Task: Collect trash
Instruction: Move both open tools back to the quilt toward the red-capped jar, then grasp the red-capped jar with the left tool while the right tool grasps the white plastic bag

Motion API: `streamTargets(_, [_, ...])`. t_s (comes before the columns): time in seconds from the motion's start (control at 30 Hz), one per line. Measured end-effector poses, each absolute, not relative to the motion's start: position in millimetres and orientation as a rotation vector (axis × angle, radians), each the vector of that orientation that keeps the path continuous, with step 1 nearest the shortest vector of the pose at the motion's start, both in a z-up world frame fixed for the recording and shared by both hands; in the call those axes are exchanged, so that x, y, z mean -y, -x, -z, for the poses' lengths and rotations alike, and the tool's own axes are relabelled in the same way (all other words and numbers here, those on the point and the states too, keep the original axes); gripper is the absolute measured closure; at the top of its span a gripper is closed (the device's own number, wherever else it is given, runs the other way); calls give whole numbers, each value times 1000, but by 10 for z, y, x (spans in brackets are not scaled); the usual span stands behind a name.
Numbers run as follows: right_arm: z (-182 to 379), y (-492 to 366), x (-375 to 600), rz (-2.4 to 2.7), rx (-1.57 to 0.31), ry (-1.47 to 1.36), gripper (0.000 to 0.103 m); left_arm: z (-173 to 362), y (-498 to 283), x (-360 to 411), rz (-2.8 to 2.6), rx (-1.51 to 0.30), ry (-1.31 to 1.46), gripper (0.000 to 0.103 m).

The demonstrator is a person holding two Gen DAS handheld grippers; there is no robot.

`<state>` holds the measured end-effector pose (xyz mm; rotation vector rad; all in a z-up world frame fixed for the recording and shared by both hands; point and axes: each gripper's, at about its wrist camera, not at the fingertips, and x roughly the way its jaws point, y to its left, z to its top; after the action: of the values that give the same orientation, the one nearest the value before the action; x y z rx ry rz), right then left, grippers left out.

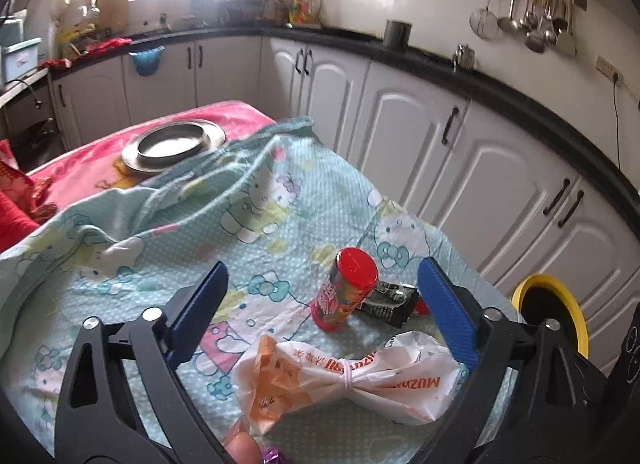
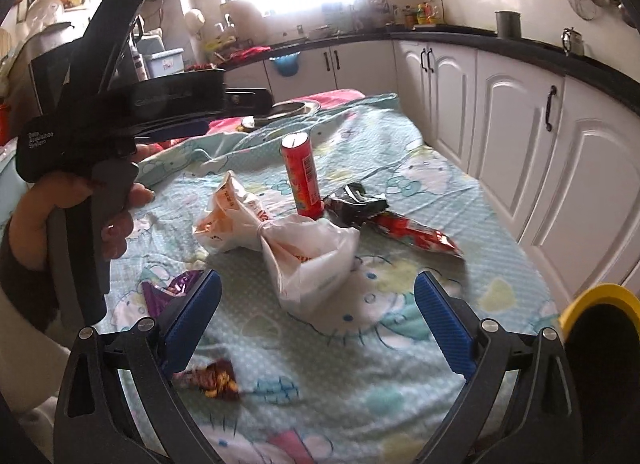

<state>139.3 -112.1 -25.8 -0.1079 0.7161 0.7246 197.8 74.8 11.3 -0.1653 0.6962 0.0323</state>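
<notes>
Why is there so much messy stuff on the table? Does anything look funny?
Trash is scattered on the tablecloth: a knotted plastic bag, crumpled black and red wrappers, and candy wrappers. Only the red can stands upright. Nothing looks spilled.

A metal plate point(image 1: 173, 145) sat at the desk's far end on a pink cloth point(image 1: 240, 113); ladles point(image 1: 528, 19) hung above white cabinets point(image 1: 404, 123) along the wall.
</notes>
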Motion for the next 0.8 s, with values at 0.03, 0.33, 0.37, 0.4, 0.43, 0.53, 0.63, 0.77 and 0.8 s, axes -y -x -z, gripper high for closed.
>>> streamTargets(0.03, [280,-1431,1068,-726,-721,112,9,-87,-2013,-737,-26,-707,164,21])
streamTargets(0.33, [475,-1627,815,-740,-778,129,9,106,-2307,-686,30,-793,158,37])
streamTargets(0.37, [501,-1648,798,-739,-786,131,9,123,-2331,-692,34,-800,163,39])
streamTargets(0.4, [526,-1669,789,-738,-793,129,9,136,-2354,-699,37,-807,166,42])
streamTargets(0.43, [541,-1683,780,-740,-798,124,9,162,-2383,-707,39,-817,168,43])
streamTargets(0.53, [590,-1727,765,-744,-813,98,9,208,-2429,-743,54,-838,194,49])
streamTargets(0.63, [606,-1749,745,-750,-820,90,9,246,-2458,-756,56,-850,201,56])
streamTargets(0.77, [635,-1786,719,-743,-832,82,9,282,-2480,-749,68,-862,209,71])
streamTargets(0.8, [647,-1797,717,-740,-837,78,10,291,-2487,-748,72,-866,212,74])
